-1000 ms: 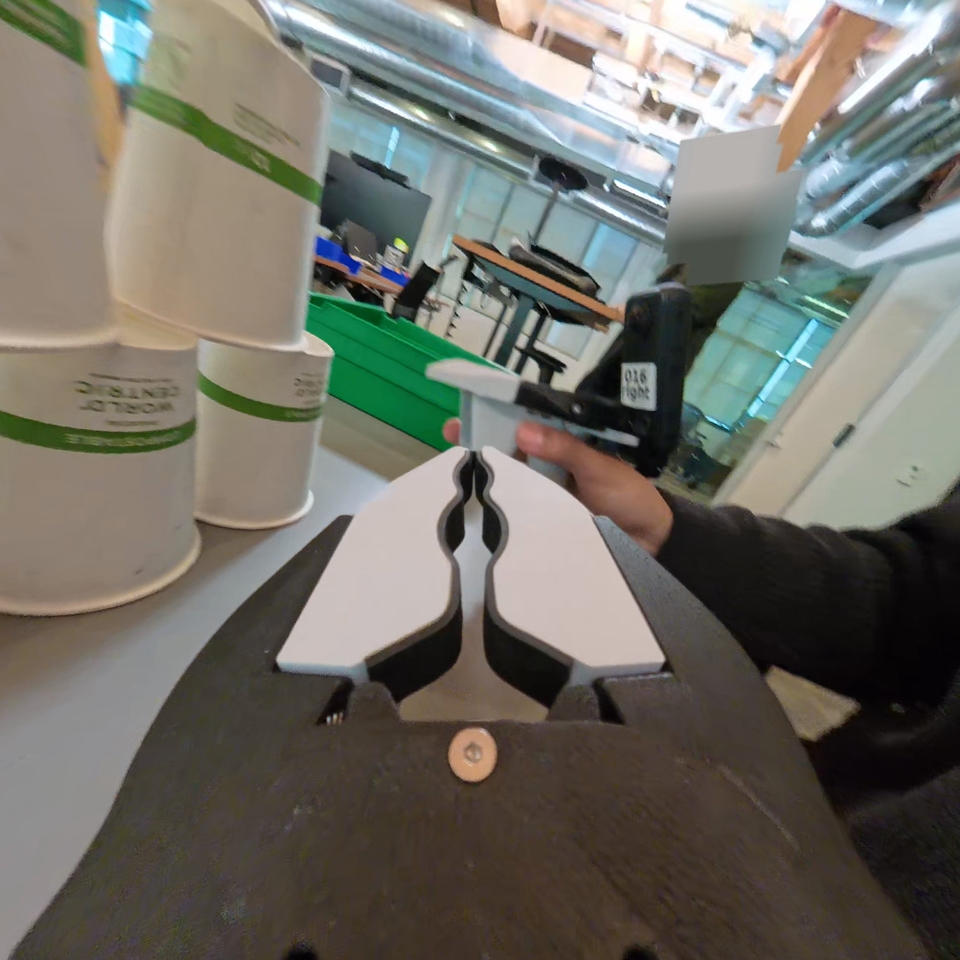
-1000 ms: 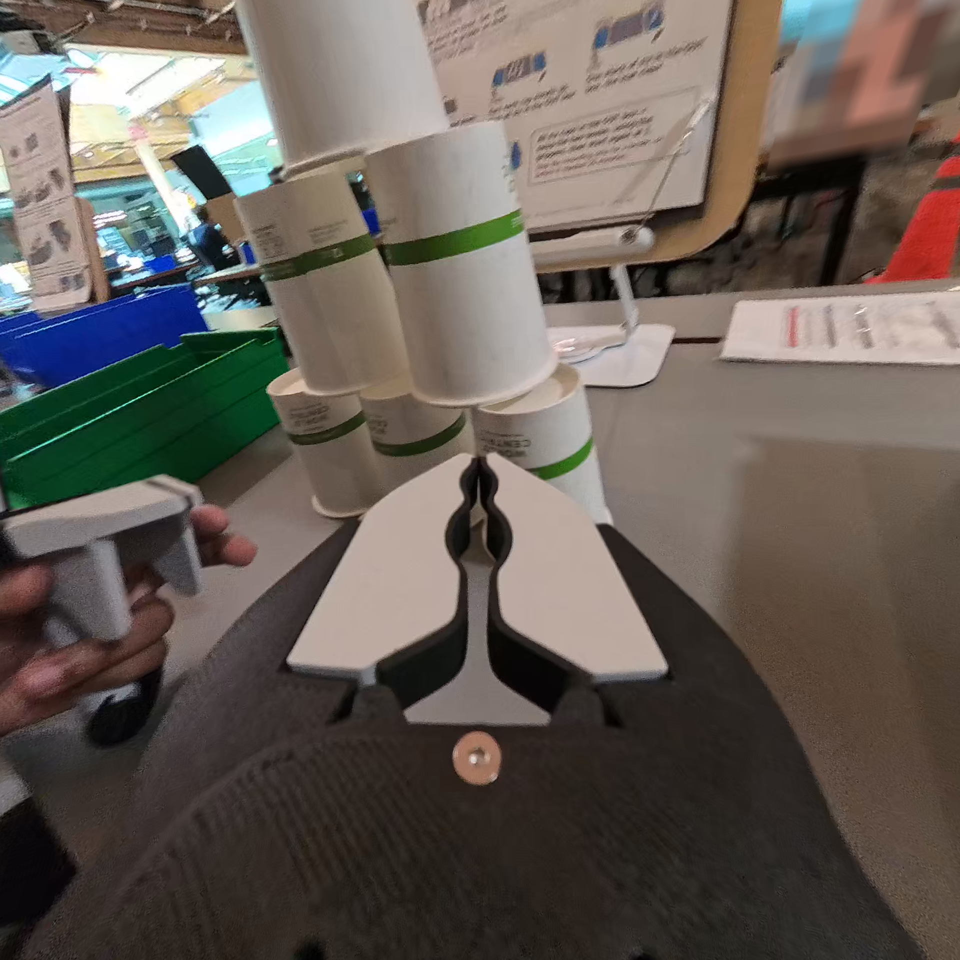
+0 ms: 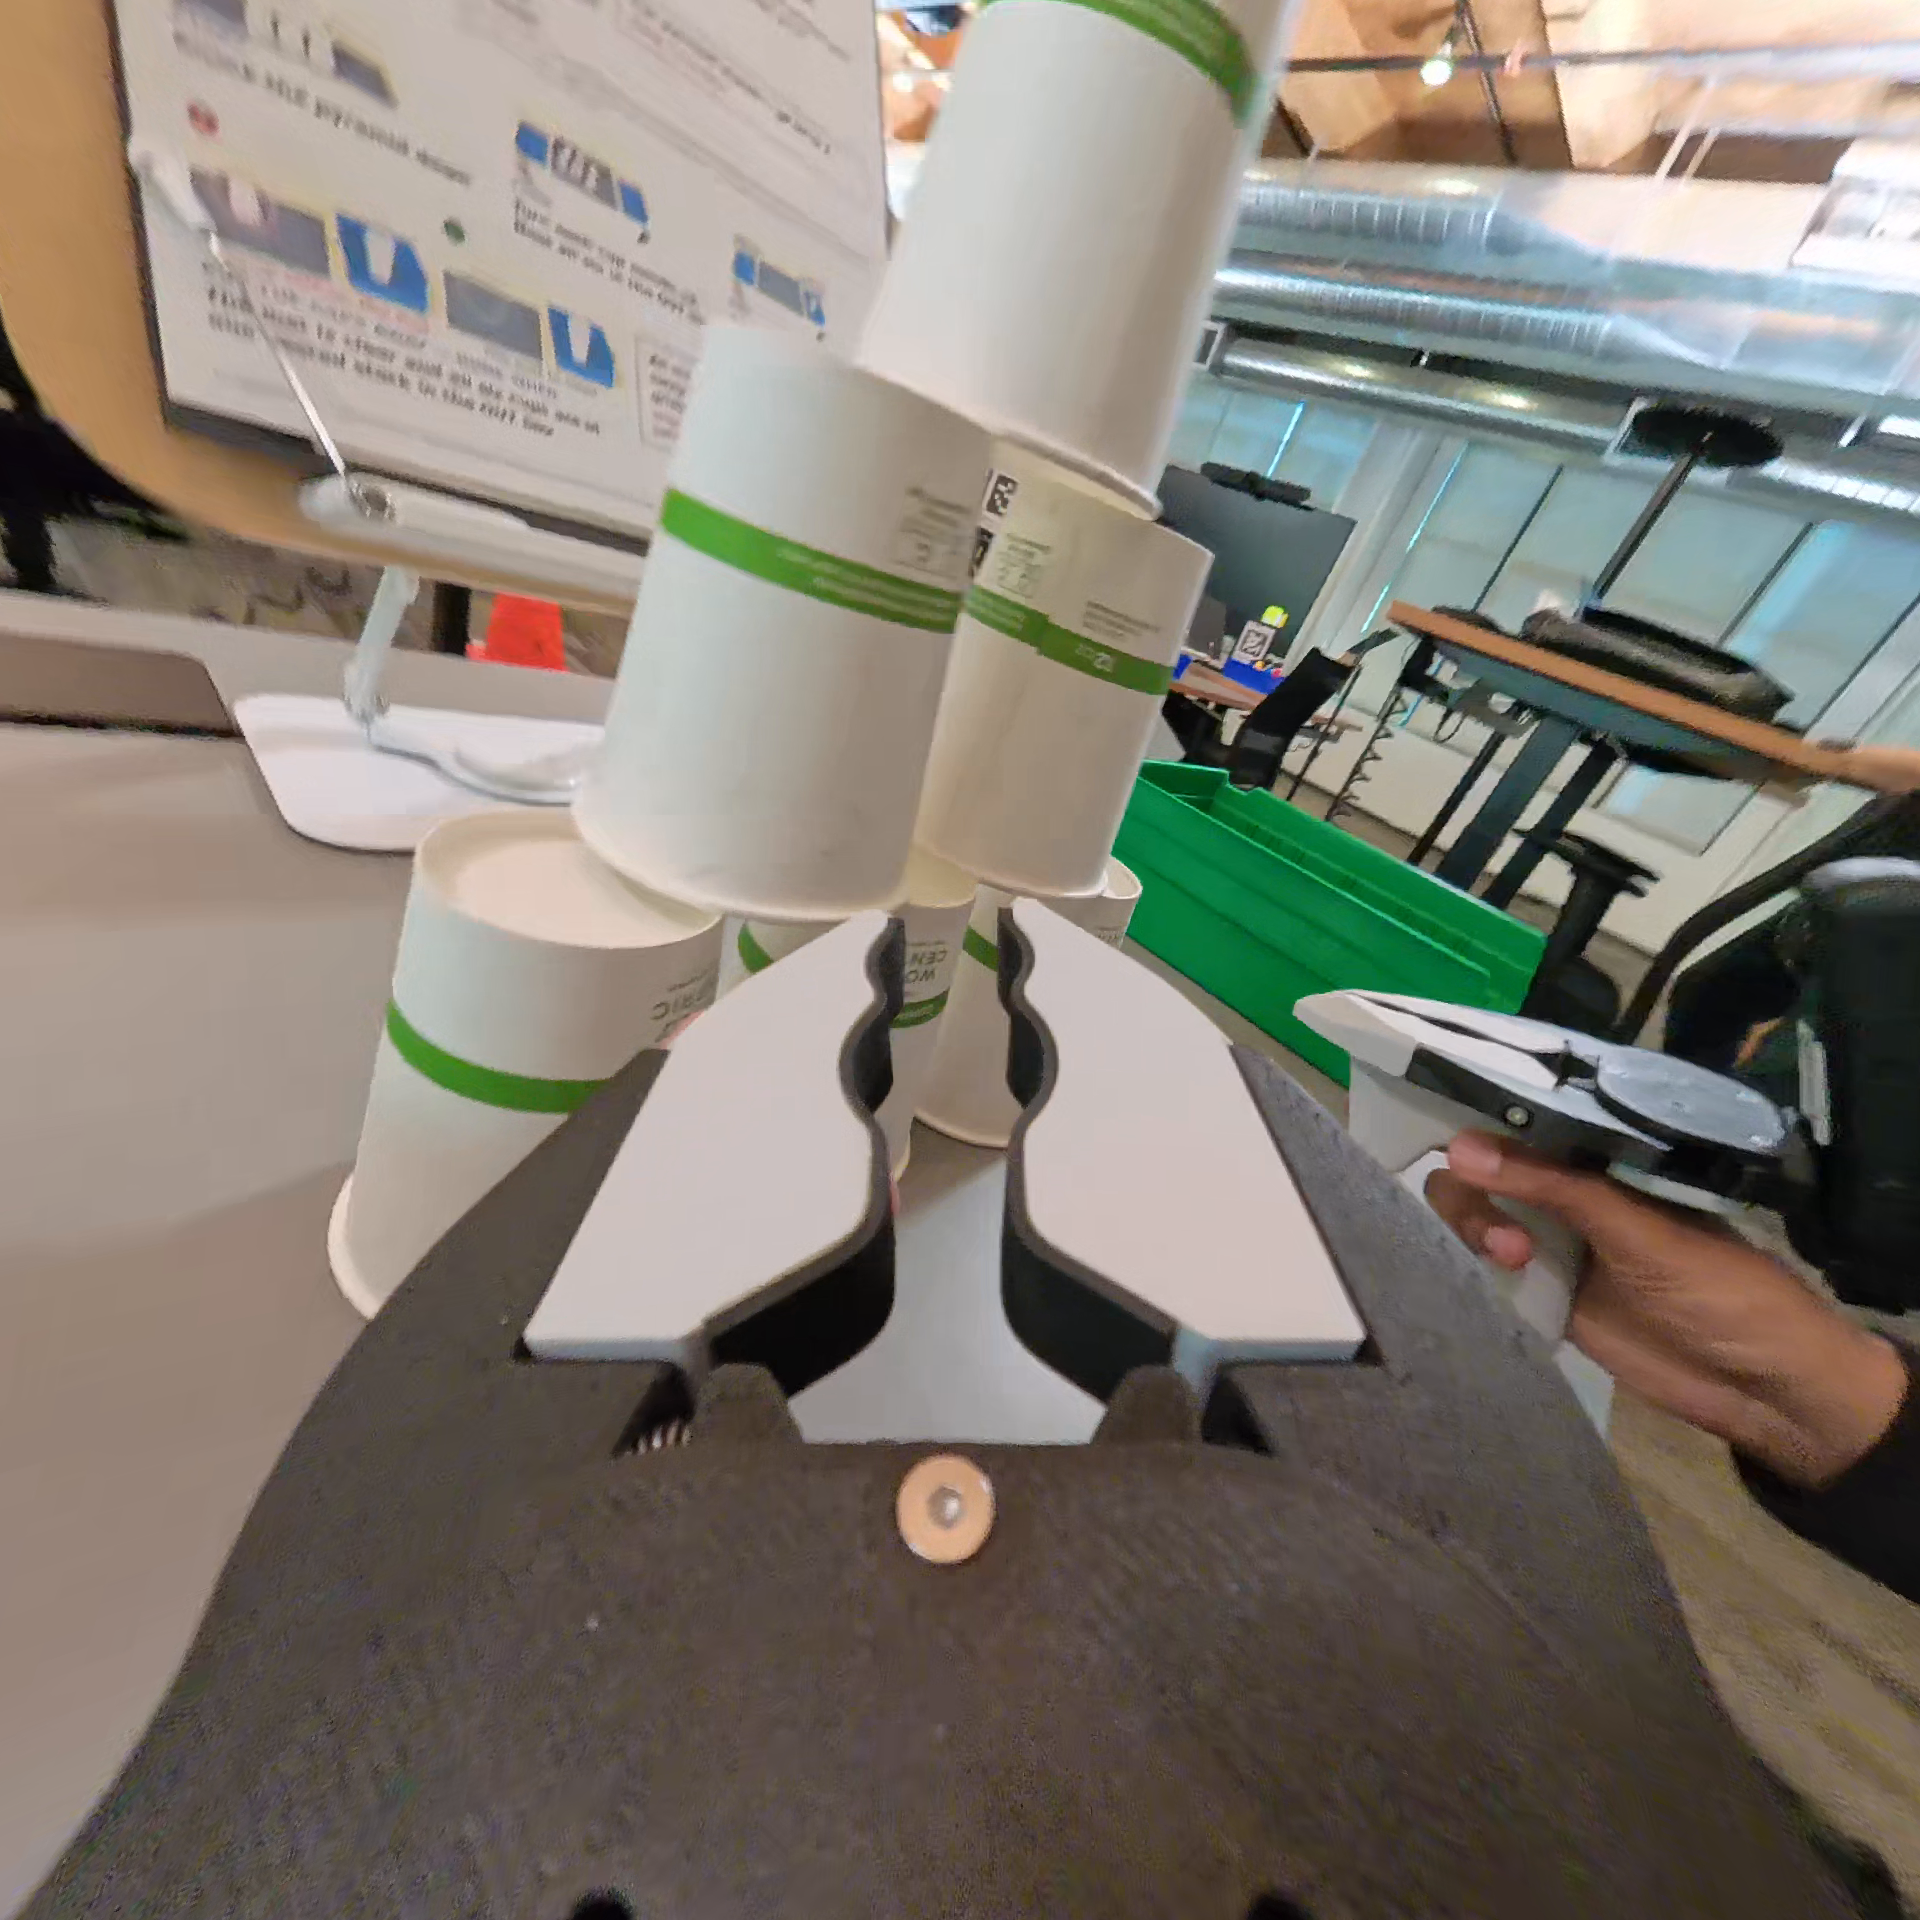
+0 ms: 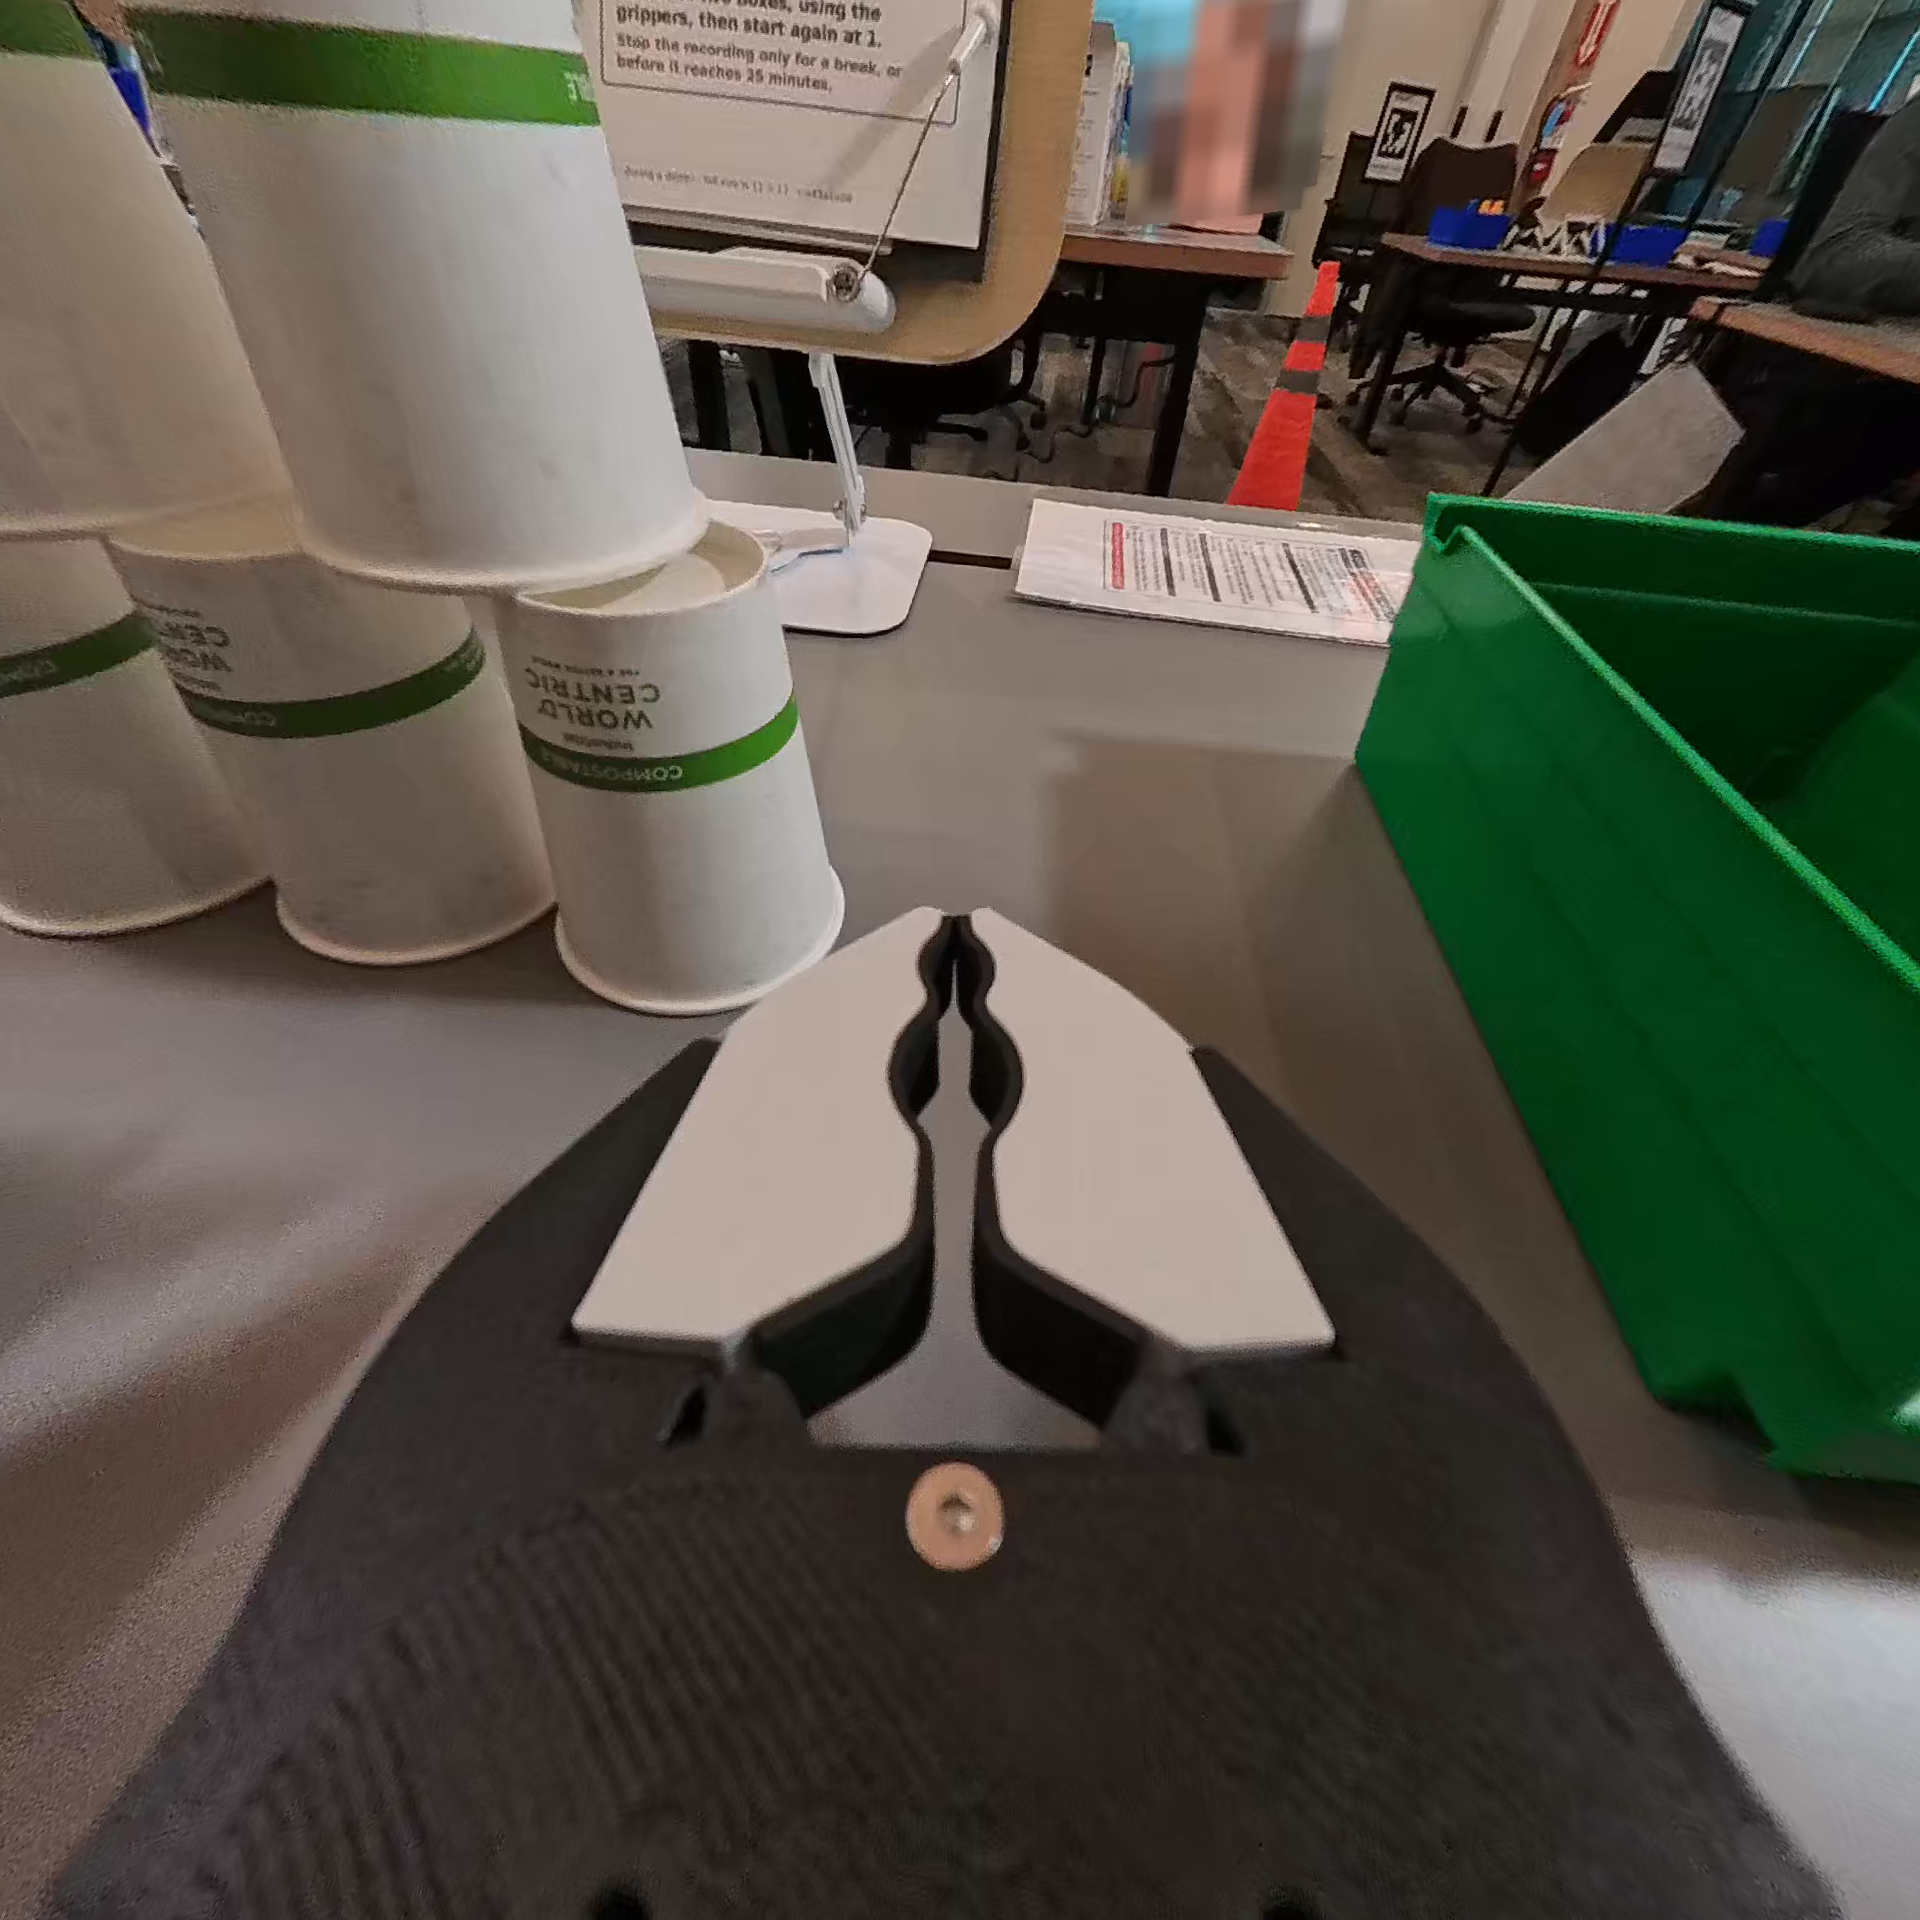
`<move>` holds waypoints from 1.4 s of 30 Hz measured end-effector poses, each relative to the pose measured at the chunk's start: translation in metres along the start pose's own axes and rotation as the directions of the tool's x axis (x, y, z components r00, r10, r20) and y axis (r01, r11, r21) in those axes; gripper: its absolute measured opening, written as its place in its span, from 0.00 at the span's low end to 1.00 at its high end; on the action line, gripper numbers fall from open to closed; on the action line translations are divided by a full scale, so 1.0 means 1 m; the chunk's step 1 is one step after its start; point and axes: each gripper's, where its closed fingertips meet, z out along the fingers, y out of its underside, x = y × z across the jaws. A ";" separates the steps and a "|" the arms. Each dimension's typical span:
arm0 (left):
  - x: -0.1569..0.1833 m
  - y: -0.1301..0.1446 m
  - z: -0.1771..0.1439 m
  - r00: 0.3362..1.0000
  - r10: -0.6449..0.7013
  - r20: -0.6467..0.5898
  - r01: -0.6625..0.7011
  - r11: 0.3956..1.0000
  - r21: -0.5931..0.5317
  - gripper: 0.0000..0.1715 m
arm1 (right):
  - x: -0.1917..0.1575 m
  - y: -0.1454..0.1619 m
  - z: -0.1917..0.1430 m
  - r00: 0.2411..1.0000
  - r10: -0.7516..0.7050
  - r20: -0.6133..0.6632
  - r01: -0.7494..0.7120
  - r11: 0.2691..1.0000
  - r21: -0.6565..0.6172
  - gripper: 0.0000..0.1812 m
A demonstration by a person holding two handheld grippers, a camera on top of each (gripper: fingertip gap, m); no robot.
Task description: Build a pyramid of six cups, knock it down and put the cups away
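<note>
Your left gripper (image 3: 943, 935) pointed, slightly parted and empty, at the cup stack (image 3: 790, 665); your right gripper (image 4: 954, 920) (fingertips closed, empty) hovered beside it.

Open office w/ exposed ceiling ducts (image 3: 1558, 270), big windows (image 3: 1714, 582), desks (image 4: 1174, 255), orange cone (image 4: 1283, 405) on carpet.

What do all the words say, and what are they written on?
I won't copy out the writing, only say where it sits.
White paper cups: upside-down print on their sides.
Poster board: printed instructions.
Loose sheet: small print, blurred.
Far sign: too small to read.
</note>
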 end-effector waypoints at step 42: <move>-0.104 0.008 -0.043 0.904 0.023 0.426 -0.001 0.999 -0.052 0.00 | -0.013 -0.010 0.018 0.965 0.195 0.175 -0.183 0.980 -0.081 0.00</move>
